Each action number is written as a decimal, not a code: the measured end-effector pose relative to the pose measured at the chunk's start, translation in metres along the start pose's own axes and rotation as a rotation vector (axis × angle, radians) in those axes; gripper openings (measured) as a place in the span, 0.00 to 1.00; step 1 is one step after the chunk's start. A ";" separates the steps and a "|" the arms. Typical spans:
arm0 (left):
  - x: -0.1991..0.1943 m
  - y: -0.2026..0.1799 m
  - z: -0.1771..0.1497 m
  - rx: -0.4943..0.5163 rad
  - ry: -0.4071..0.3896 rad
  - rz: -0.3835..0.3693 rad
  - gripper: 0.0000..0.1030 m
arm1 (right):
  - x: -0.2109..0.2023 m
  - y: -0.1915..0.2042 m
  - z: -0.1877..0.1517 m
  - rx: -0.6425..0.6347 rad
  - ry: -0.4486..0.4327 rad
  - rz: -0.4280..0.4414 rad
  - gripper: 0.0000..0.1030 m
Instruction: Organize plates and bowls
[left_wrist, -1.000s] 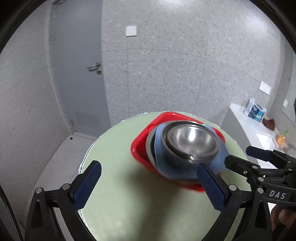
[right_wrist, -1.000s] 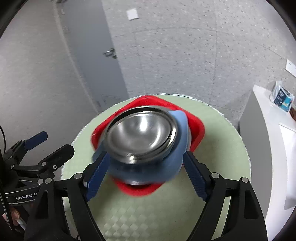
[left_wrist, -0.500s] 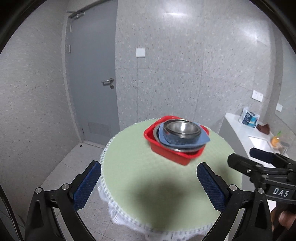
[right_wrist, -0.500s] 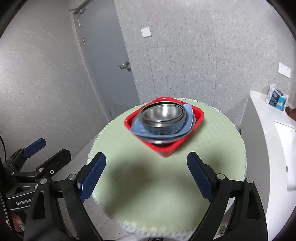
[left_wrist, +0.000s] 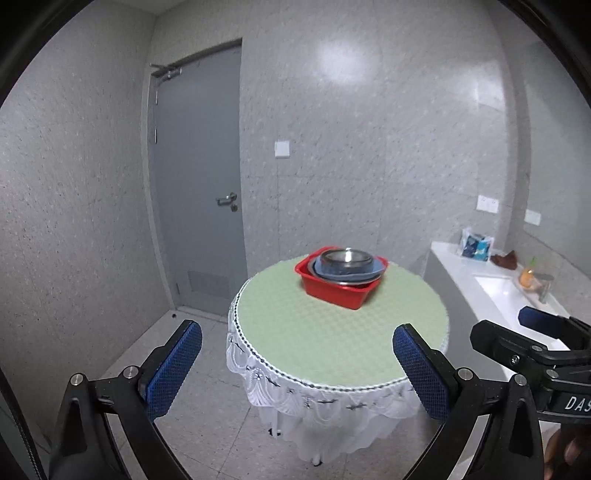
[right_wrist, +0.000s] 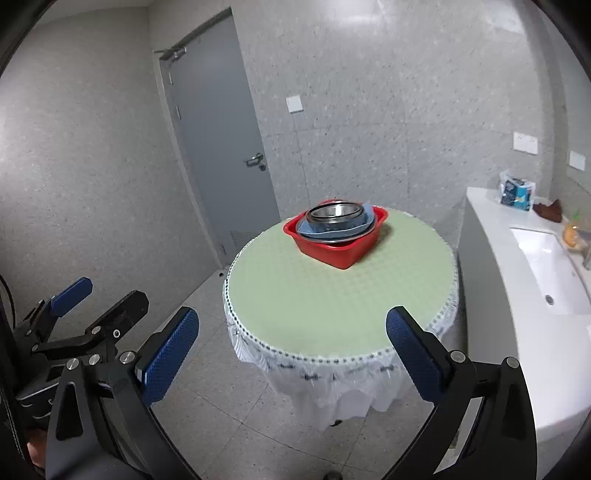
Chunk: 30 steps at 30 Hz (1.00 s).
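Well ahead of my fingers, nested bowls are sitting in the red basin for tidiness — left gripper gaping empty, right gripper opening wider, nothing between.

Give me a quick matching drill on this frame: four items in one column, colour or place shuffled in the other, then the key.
Items:
1. square basin
2. metal bowl
3. tissue pack
4. table

Descriptions:
A. on the white counter by the sink
B. red, sitting on the table
C. pale green round top with a white lace skirt
D. top of the stack inside the basin

Pairs: 1-B, 2-D, 3-A, 4-C
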<state>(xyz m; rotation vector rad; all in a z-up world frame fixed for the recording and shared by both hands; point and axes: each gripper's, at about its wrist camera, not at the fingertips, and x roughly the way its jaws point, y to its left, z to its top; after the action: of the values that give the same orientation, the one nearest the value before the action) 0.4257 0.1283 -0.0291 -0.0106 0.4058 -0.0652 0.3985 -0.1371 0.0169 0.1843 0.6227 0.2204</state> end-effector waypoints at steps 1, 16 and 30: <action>-0.018 -0.001 -0.005 -0.005 -0.012 -0.002 0.99 | -0.011 -0.001 -0.003 0.001 -0.013 -0.003 1.00; -0.187 -0.062 -0.078 0.009 -0.053 0.055 0.99 | -0.135 -0.014 -0.065 -0.083 -0.105 -0.009 1.00; -0.322 -0.156 -0.162 -0.013 -0.055 0.117 0.99 | -0.234 -0.055 -0.144 -0.141 -0.131 0.008 1.00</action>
<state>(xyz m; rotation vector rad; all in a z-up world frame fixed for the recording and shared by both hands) 0.0571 -0.0057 -0.0477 -0.0018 0.3515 0.0530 0.1362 -0.2355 0.0187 0.0651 0.4748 0.2568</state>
